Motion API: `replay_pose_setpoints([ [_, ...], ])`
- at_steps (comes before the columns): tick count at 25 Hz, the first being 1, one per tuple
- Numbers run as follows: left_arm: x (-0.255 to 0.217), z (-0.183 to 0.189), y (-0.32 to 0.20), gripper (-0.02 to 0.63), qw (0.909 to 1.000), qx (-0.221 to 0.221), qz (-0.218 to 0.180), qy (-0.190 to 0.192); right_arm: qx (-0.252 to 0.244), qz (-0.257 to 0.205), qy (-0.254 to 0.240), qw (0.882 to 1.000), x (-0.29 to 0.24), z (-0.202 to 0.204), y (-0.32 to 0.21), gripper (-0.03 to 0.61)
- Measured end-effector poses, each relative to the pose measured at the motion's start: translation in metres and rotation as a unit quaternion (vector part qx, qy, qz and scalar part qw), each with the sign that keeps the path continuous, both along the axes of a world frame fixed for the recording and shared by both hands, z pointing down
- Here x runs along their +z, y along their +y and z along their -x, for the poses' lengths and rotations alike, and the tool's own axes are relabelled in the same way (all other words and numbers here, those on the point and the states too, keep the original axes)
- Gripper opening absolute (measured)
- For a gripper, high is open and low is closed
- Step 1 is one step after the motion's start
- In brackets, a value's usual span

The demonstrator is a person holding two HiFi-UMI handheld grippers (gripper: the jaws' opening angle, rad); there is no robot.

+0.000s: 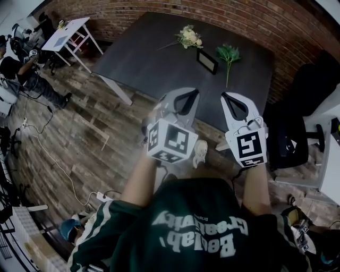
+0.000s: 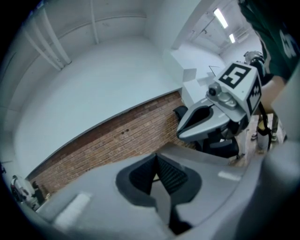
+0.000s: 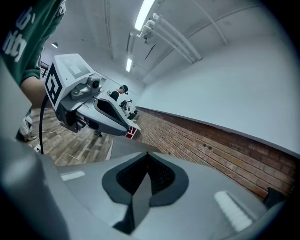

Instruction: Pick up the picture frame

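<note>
A small dark picture frame [image 1: 207,61] stands on the dark table [image 1: 143,58], far ahead of both grippers. Left of it lies a pale flower bunch [image 1: 189,37], and on its right a green sprig [image 1: 228,54]. My left gripper [image 1: 189,93] and right gripper [image 1: 225,96] are held side by side over the floor, short of the table's near edge, pointing toward it. Both are shut with nothing between the pads. The left gripper view shows its own jaws [image 2: 156,158] closed and the right gripper [image 2: 213,117] alongside. The right gripper view shows its closed jaws [image 3: 147,154] and the left gripper [image 3: 89,105].
A brick wall [image 1: 159,10] runs behind the table. A black chair [image 1: 295,125] stands at the right, beside a white desk edge [image 1: 332,159]. A white table [image 1: 69,33] and a person [image 1: 16,61] are at the far left. Cables [image 1: 53,159] trail over the wooden floor.
</note>
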State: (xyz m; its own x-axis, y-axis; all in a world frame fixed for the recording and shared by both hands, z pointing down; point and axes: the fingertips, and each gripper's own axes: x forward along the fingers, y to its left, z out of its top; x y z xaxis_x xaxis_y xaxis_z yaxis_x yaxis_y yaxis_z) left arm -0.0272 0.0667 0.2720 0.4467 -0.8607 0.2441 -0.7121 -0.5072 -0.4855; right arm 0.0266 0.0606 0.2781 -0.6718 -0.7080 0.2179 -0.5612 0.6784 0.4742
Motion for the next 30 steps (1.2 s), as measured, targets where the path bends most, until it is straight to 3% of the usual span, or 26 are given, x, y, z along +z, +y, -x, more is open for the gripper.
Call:
replay_pose_setpoints([
  [30,0.021,-0.007,-0.239,0.003,0.9977,-0.056,0.021,-0.034,-0.060,0.020,0.000,0.998,0.016,-0.002,-0.239,0.006],
])
